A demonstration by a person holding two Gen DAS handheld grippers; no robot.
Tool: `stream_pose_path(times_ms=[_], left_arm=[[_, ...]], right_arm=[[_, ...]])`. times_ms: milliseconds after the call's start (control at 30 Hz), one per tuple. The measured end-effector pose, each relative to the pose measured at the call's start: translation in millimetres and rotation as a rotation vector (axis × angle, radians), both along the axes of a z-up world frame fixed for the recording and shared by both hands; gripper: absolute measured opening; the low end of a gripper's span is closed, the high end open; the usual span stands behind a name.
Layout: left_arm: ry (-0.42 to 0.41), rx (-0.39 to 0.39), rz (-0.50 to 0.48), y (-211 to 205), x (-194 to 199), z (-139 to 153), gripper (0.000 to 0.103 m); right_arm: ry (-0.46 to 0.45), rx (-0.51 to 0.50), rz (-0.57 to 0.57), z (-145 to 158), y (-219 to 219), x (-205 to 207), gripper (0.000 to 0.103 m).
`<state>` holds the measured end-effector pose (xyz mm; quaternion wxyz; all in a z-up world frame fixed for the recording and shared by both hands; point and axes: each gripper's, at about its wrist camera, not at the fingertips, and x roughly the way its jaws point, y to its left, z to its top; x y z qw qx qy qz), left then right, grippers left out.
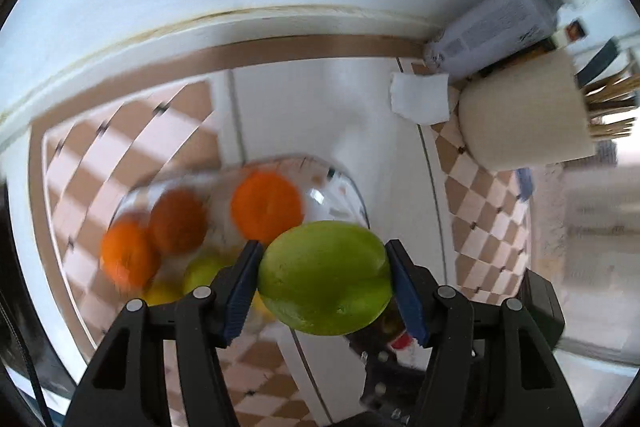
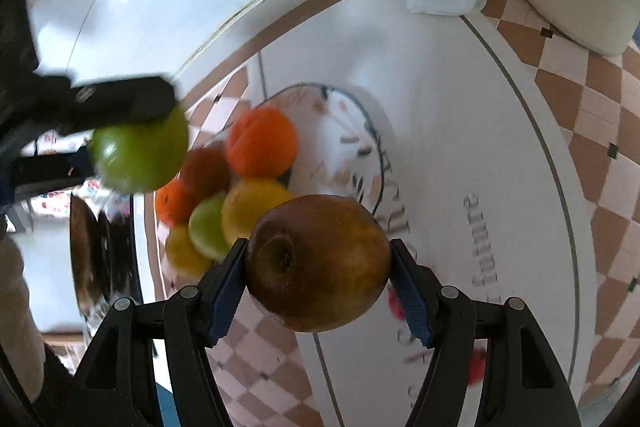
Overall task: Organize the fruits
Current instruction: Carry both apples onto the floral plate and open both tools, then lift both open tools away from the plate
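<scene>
My left gripper [image 1: 324, 279] is shut on a green apple [image 1: 325, 277] and holds it above the near right rim of a clear glass bowl [image 1: 340, 187]. The bowl holds three oranges [image 1: 266, 207], a green fruit [image 1: 204, 271] and a yellow one [image 1: 162, 291]. My right gripper [image 2: 318, 279] is shut on a brown apple [image 2: 318, 263], held above the table just in front of the same bowl [image 2: 360, 131]. In the right wrist view the left gripper [image 2: 120, 107] carries the green apple [image 2: 140, 155] over the bowl's left side.
A cream utensil holder [image 1: 524, 115] with wooden sticks, a white folded napkin [image 1: 420, 99] and a grey-white carton [image 1: 492, 27] stand at the back right by the wall. The tablecloth [image 2: 460, 131] is checkered with a white middle. A dark round pan [image 2: 86, 251] lies left.
</scene>
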<state>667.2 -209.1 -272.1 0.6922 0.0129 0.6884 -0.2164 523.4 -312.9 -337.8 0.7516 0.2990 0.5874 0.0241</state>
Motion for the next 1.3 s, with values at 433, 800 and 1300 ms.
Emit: stream_pose_path(times_ms=[433,800,1300], left_arm=[[0.135,0.203,-0.155,-65.6,29.8,-62.1,0.06],[0.186,0.272,-0.197,-70.1,16.8,-81.9,0.062],[0.036,0.174,0.041,21.8,-2.9,-30.2,0.071]], right_arm=[[0.049,0.127,-0.036,-33.4,-23.6,24.6,0.071],[0.111,0.208,-0.012,-38.0,-19.0,37.0,0.074],[0.135,-0.135,0.093,-6.0,-19.4,39.6,0.09]])
